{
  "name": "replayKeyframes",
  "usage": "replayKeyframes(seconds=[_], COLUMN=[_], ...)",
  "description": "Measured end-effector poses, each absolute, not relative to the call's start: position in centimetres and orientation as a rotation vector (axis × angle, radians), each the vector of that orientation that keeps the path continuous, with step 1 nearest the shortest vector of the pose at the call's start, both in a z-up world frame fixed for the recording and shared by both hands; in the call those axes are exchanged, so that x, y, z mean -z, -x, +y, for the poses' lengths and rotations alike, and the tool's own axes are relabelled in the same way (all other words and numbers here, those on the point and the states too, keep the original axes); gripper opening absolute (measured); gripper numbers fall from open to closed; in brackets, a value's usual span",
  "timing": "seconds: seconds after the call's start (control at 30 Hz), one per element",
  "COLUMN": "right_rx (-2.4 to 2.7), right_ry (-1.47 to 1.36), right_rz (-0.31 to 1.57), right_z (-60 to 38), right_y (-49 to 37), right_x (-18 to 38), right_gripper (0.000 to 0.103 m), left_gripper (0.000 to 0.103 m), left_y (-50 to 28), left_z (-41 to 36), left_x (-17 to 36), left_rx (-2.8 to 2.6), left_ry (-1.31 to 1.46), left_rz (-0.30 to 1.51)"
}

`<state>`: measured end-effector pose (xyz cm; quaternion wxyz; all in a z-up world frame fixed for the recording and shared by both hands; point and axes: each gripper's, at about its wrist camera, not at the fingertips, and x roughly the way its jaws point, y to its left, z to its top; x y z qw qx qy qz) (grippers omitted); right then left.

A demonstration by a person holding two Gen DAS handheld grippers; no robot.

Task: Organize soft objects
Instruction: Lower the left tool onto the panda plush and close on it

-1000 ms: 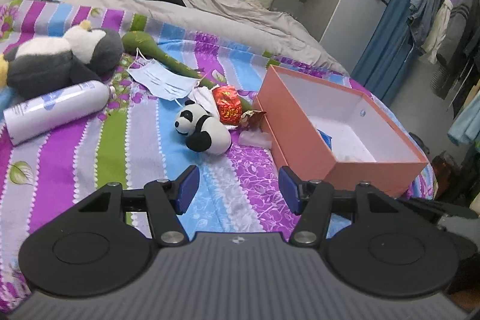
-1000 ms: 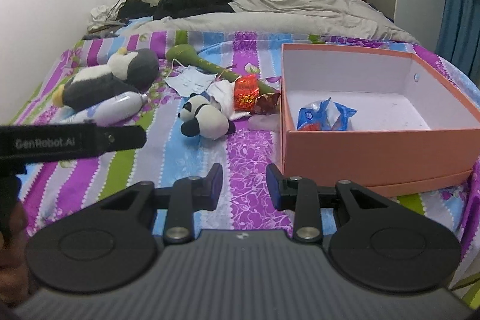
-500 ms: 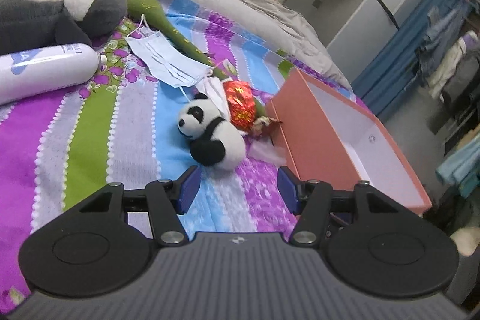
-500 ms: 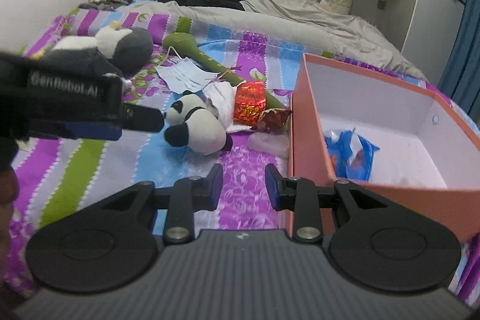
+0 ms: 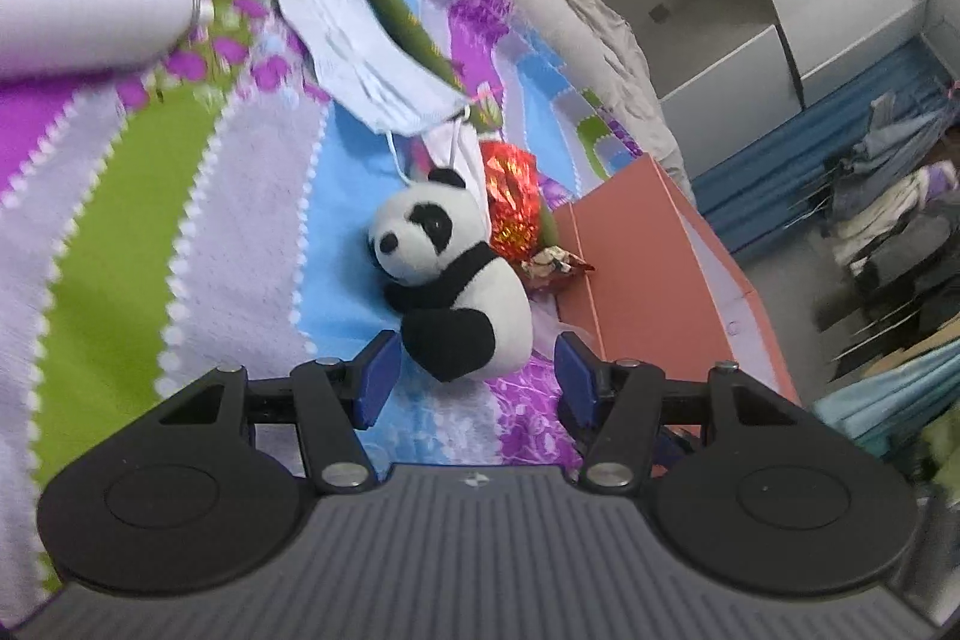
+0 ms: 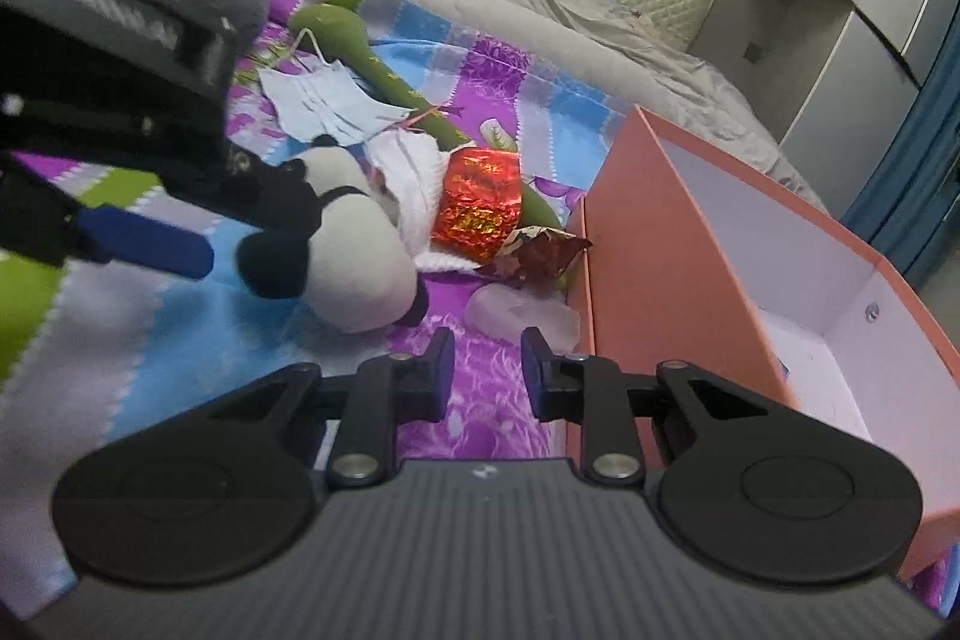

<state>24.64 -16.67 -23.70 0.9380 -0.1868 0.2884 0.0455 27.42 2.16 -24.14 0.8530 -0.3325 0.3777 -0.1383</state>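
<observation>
- Left gripper (image 5: 474,379): jaws spread wide, flanking the panda (image 5: 453,283) on the bedspread (image 5: 120,232).
- Right gripper (image 6: 483,373): jaws apart, empty, beside the box (image 6: 660,274).

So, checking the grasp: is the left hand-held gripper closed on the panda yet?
Not yet. The left hand-held gripper is open; its pads flank the panda with gaps.

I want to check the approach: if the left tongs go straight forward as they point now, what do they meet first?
Most likely the small panda plush: it lies directly ahead of the open left tongs, its black lower end already near the gap between the blue pads. Exact depth is unclear.
</observation>
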Motion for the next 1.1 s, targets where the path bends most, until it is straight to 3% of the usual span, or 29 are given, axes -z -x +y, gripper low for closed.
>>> replayKeyframes(seconds=[0.17, 0.33, 0.67, 0.87, 0.97, 1.03, 1.1], right_rx=[-0.056, -0.033, -0.005, 0.008, 0.010, 0.017, 0.026], right_ry=[0.446, 0.479, 0.582, 0.608, 0.605, 0.602, 0.588], right_rz=[0.565, 0.579, 0.594, 0.573, 0.569, 0.562, 0.560], right_z=[-16.2, -15.9, -15.1, -14.9, -15.0, -15.0, -15.2], right_y=[-26.3, -27.7, -28.9, -29.4, -29.3, -29.2, -28.9], right_x=[25.3, 26.2, 28.1, 28.5, 28.4, 28.4, 28.1], right_gripper=[0.027, 0.030, 0.031, 0.030, 0.026, 0.013, 0.011], left_gripper=[0.062, 0.049, 0.048, 0.037, 0.035, 0.034, 0.033], left_y=[-29.0, -30.0, -31.3, -31.0, -30.7, -30.4, -30.1], left_z=[2.4, 2.2, 2.1, 2.2, 2.1, 2.2, 2.5], left_x=[25.8, 26.2, 27.0, 27.1, 26.8, 26.6, 26.3], left_rx=[0.325, 0.301, 0.344, 0.356, 0.351, 0.346, 0.337], left_ry=[0.785, 0.751, 0.737, 0.752, 0.745, 0.747, 0.744], left_rz=[0.841, 0.874, 0.934, 0.912, 0.888, 0.879, 0.873])
